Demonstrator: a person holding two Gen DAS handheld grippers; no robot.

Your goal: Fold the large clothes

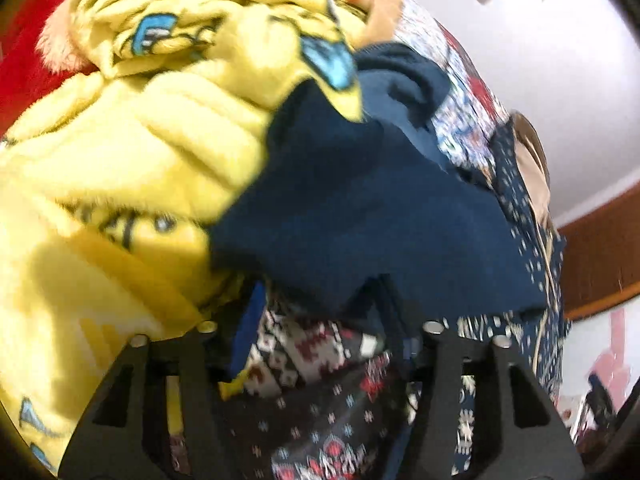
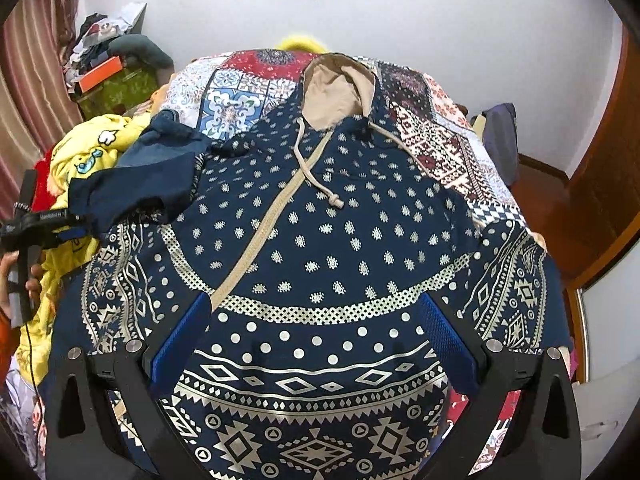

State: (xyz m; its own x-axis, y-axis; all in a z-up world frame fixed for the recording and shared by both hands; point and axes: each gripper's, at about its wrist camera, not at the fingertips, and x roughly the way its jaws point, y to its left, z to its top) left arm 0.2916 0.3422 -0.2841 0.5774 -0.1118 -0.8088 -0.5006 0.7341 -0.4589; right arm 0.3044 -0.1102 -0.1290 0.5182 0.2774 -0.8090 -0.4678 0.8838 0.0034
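Hoodie (image 2: 320,240) lies spread beneath the open right claw (image 2: 316,332).

My left view was blurry and smeared, most of all on the yellow blanket (image 1: 132,152). Bright light washed its lower part almost white. My right view was sharp and evenly lit, with soft shadows on the hoodie (image 2: 320,248). Both pictures bulged round, with dark corners.
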